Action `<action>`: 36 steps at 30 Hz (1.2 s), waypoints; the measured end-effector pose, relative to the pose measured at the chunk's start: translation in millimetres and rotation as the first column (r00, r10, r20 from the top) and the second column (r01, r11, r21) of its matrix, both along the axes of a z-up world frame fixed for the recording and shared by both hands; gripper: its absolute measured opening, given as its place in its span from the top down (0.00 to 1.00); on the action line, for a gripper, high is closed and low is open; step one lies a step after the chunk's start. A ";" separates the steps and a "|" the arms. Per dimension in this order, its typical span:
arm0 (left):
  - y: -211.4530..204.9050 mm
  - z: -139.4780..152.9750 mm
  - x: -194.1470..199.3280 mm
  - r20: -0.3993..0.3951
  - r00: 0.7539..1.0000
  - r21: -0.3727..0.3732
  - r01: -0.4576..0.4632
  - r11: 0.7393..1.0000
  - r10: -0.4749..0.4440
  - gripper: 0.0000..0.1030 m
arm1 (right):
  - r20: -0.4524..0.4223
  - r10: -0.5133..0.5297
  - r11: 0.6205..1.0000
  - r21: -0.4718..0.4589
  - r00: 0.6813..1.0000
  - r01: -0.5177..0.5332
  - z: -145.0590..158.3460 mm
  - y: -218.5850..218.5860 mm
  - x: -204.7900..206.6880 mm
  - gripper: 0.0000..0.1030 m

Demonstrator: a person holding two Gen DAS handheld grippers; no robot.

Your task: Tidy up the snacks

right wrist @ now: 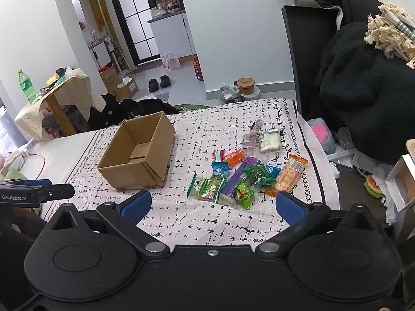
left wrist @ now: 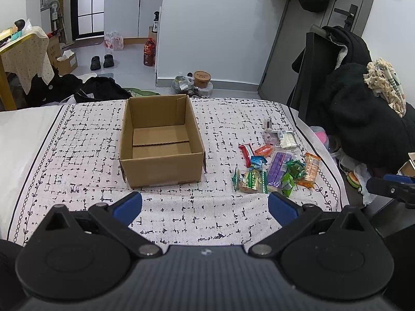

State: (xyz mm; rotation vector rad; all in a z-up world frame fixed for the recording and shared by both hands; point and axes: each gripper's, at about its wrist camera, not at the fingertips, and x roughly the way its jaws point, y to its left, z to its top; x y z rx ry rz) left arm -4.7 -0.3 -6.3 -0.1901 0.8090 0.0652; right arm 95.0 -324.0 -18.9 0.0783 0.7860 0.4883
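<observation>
Covering the bed is a white blanket (left wrist: pixel 181 215) printed with broken black grid lines and a leafy vine border. On it stands an open cardboard box (left wrist: pixel 160 165), flaps up and nothing inside, left of centre. To the right of the box, well apart from it, lies a loose pile of wrapped snacks (right wrist: pixel 246 171). In the pile, a long purple packet (right wrist: pixel 240 175) lies in the middle, an orange cracker packet (right wrist: pixel 289 173) sits at the right edge, a green bread packet (right wrist: pixel 207 187) lies nearest the camera, and a clear pack of pale bars (right wrist: pixel 269 141) rests at the far end. The left gripper (left wrist: pixel 205 206) hovers above the blanket in front of the box, its blue-padded fingers spread wide and holding nothing. The right gripper (right wrist: pixel 214 206) hovers just in front of the snack pile, also spread wide and holding nothing.
</observation>
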 end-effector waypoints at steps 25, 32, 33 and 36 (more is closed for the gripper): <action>3.0 -0.4 -2.9 0.008 1.000 -0.015 -0.016 1.000 0.016 0.00 | 0.011 0.007 1.000 0.005 1.000 -0.007 2.4 2.6 -0.8 0.00; 4.3 0.4 -4.6 0.008 1.000 -0.016 -0.022 1.000 0.022 0.00 | 0.015 0.007 1.000 0.012 1.000 -0.007 2.1 3.0 -1.7 0.00; 4.6 0.4 -4.8 0.008 1.000 -0.017 -0.023 1.000 0.023 0.00 | 0.014 0.008 1.000 0.011 1.000 -0.008 1.8 2.9 -1.6 0.00; 5.0 0.2 -4.8 0.007 1.000 -0.017 -0.023 1.000 0.023 0.00 | 0.012 0.006 1.000 0.009 1.000 -0.007 1.2 2.8 -0.9 0.00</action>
